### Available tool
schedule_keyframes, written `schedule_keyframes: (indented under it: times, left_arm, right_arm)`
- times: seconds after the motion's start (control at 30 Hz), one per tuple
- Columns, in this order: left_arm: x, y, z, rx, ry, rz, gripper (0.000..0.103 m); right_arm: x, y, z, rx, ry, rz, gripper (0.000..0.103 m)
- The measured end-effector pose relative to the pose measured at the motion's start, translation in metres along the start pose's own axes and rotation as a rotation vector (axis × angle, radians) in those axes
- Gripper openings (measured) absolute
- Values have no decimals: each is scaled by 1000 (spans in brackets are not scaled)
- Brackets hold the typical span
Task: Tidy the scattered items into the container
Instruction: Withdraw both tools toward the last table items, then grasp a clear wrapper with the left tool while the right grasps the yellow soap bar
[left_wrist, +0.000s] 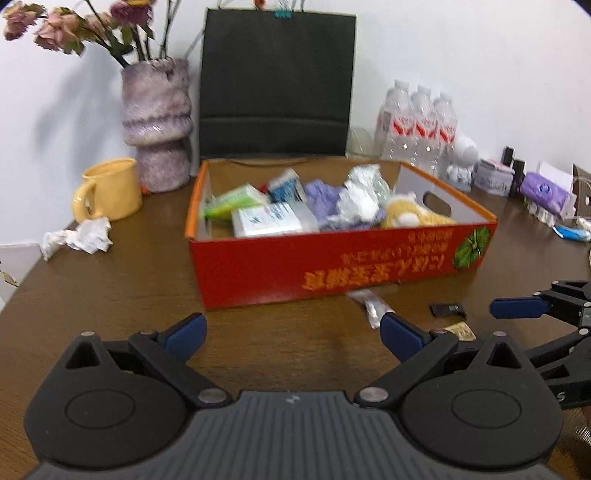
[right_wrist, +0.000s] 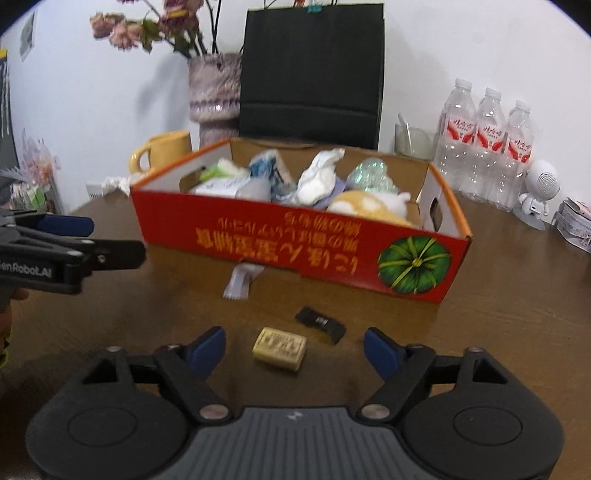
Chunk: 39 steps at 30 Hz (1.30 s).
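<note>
red box (right_wrist: 295, 236): already part-filled. in front of it, loose on the table: tan packet (right_wrist: 279, 348), black chip (right_wrist: 320, 324), white wrapper (right_wrist: 242, 280). right gripper (right_wrist: 294, 349): wide, empty, straddling the packet to collect it. left gripper (left_wrist: 293, 334): wide, empty.

The left gripper (left_wrist: 293, 332) is matte black, with a ribbed grey plate at its centre flanked by two rounded housings, each pressed with a shallow disc; angular black links pinned with silver rivets run out to its fingers (left_wrist: 186, 334), which are capped in dark blue pads. The right gripper (right_wrist: 294, 349) is built the same: black triangular brackets, small silver screw heads, blue-padded fingers (right_wrist: 208, 347), a tiny white mark on the grey plate; seen from the side in the right wrist view, the left gripper bears white lettering ending "Robot.AI".
</note>
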<state>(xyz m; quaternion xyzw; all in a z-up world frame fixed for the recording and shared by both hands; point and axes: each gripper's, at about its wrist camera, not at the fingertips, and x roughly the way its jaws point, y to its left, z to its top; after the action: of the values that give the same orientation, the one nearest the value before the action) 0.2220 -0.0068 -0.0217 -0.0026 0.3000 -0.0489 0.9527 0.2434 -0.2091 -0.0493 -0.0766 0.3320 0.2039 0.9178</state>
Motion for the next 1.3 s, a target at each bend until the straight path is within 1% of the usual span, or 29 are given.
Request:
schedule_keyframes:
  times: [0.07,0.17,0.23,0.27,0.3,0.33,0.4,0.47,0.5,0.53,0.57,0.6,0.67,0.7,0.73,0.87,1.1,1.3]
  left_arm:
    - [7,-7,0,-7,15,-9,101]
    - [22,-17,4,-27,44,-21,100]
    - [34,-25,6,-41,69,-21,96]
    - [40,-29,7,-47,78,-18,94]
    - [45,-32,9,-51,85,-12,92]
    - [50,-36,10,-51,86,-4,88]
    - [59,-44,13,-39,80,17,84]
    - [67,-50,15,-34,89,27,75]
    - [71,-53,16,-36,101,22,66]
    - [74,-55,17,-36,111,19,59]
    - [75,-58,17,-22,104,35,55]
    - [76,-61,17,-10,101,42,46]
    - [75,-64,16,8,96,43,34]
    - [74,-65,15,15,95,43,22]
    - [74,-65,15,18,94,39,19]
    - [72,-68,13,40,85,35,19]
    - [70,-68,11,52,81,25,19]
    - [69,-69,10,68,75,20,19]
  right_arm:
    - [4,3,-1,7,6,-5,73]
    - [7,6,-2,15,2,-19,67]
    - [9,5,-1,26,4,-17,57]
    - [10,4,-1,34,6,-10,55]
    - [11,2,-1,43,9,-3,50]
    - [12,0,0,49,13,3,41]
    - [13,-3,-1,53,18,17,31]
    - [12,-5,-2,43,16,18,31]
    - [12,-7,-3,38,15,16,31]
    - [11,-9,-3,36,13,17,31]
    - [11,-11,-3,36,12,18,31]
    - [10,-14,-3,36,10,19,30]
    - [9,-19,-4,35,5,13,30]
    - [9,-21,-4,36,5,9,30]
    - [9,-24,-4,38,5,5,30]
    - [10,-33,-6,56,8,-2,30]
    - [10,-30,-6,45,3,-7,30]
    - [11,-31,-4,68,-4,-35,30]
